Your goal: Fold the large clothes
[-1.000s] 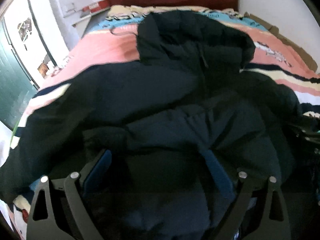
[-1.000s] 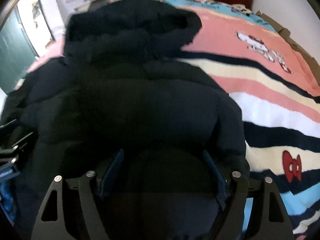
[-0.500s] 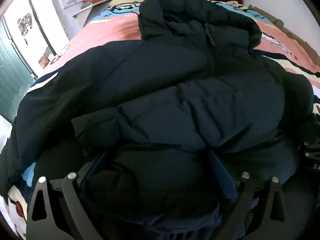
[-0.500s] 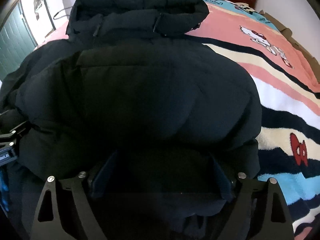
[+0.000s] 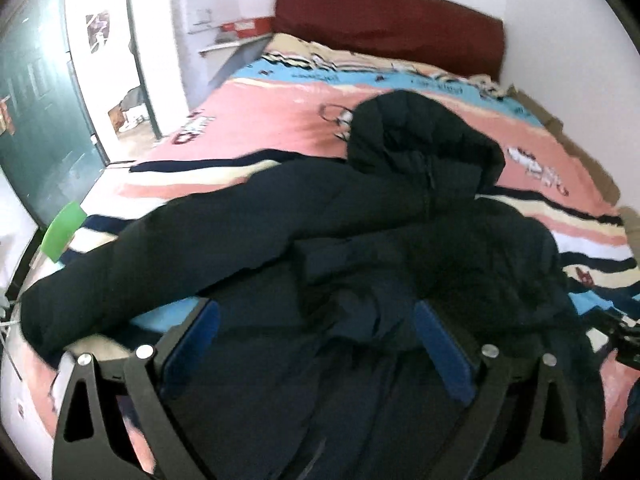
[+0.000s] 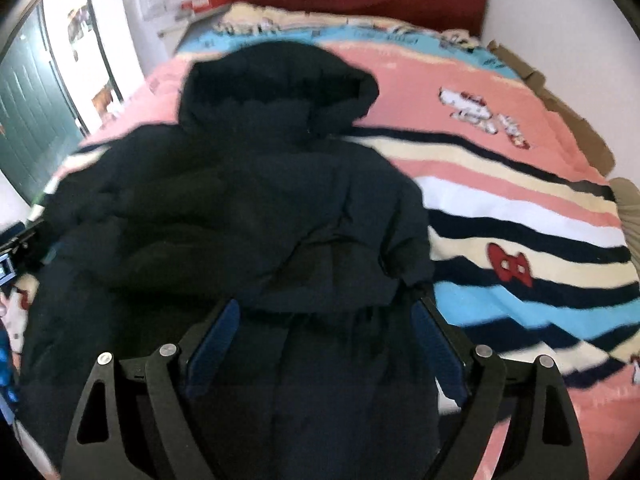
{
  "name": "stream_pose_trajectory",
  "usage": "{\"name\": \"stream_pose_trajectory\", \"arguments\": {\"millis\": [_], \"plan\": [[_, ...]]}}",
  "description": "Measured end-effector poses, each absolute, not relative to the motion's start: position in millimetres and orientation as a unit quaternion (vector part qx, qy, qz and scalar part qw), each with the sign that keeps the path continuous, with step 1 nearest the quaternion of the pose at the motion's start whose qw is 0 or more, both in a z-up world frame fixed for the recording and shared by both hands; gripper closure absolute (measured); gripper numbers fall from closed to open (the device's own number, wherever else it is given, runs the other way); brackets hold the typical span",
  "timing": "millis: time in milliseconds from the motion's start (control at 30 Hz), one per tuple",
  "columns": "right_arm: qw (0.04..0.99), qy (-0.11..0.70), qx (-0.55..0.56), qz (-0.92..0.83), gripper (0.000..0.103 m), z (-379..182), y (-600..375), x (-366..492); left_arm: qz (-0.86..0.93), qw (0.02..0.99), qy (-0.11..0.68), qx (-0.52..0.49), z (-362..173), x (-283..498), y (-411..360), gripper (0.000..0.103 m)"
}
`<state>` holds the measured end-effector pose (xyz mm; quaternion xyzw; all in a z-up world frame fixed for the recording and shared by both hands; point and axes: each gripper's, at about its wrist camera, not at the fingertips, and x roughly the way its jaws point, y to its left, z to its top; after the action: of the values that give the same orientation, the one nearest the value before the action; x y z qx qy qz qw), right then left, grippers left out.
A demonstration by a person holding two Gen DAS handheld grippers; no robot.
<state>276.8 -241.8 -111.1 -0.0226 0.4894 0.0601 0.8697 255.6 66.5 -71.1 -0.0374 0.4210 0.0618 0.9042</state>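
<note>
On your left stands one green door (image 5: 36, 120). One dark padded jacket (image 5: 360, 240) lies on the one striped bed cover (image 5: 280, 120), its single hood (image 5: 420, 136) toward the one red headboard (image 5: 388, 24), one sleeve (image 5: 160, 264) stretched out leftward. Your left gripper (image 5: 316, 320) has its jaws spread wide, jacket fabric between them; grip unclear. Your right gripper (image 6: 324, 316) stands wide too, having just opened further, the jacket's hem between its two fingers.

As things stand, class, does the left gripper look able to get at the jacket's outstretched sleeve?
Probably yes. The sleeve lies bare on the bedspread, off to one side of the open left gripper, with nothing on top of it; only the jacket body lies beneath the gripper.
</note>
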Motion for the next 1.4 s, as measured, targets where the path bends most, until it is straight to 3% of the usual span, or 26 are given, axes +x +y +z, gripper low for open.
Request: {"name": "stream_pose_trajectory", "arguments": {"millis": [500, 833, 1400], "plan": [[0.905, 0.418, 0.032, 0.072, 0.016, -41.6, -263.3, 155.8, 0.107, 0.901, 0.399, -0.133, -46.4, 126.6, 202.3, 0.004], [0.907, 0.413, 0.055, 0.057, 0.016, -45.0, -272.9, 131.2, 0.133, 0.89, 0.386, -0.203, -64.1, 84.6, 290.5, 0.004], [0.89, 0.449, 0.075, 0.009, 0.016, -76.2, -280.7, 145.5, 0.147, 0.837, 0.321, -0.419, -130.5, 66.2, 488.7, 0.005]]}}
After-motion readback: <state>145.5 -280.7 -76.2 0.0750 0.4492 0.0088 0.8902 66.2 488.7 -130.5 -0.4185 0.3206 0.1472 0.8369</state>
